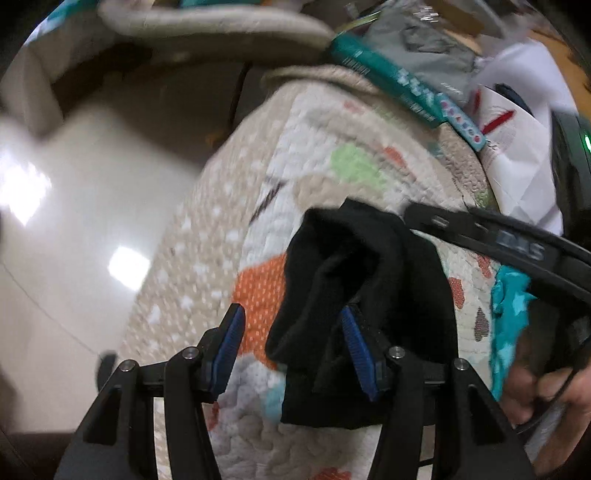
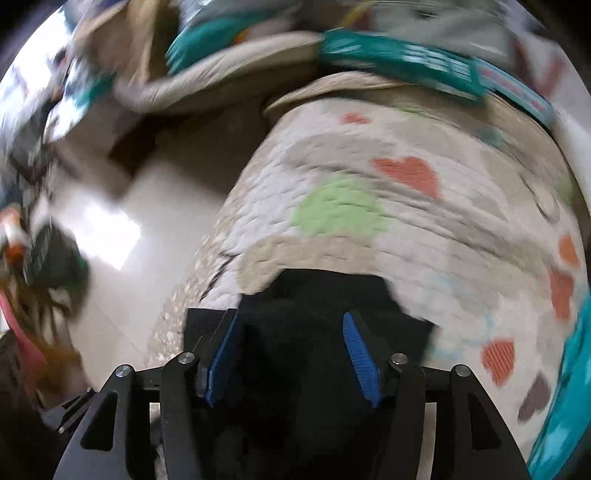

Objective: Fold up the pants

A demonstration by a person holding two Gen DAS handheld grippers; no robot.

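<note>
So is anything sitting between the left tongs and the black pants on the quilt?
Nothing visible. The black pants lie bunched on the quilt, already reaching between the fingers of the left tongs, with only fabric there.

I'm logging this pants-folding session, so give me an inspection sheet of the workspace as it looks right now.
Surface: quilted pale blanket with orange hearts and a green patch, draped over a raised edge.
Job's things: black fabric pants, bunched on the blanket.
Clutter: teal printed packet, white papers with red marks, grey bag at the far end; teal cloth beside the pants.
Grippers: left gripper with jaws apart, pants draped over one finger; right gripper with jaws apart above the pants, grip unclear.
Cables: nothing seen.
Surroundings: glossy pale tiled floor; a beige cushion beyond.
</note>
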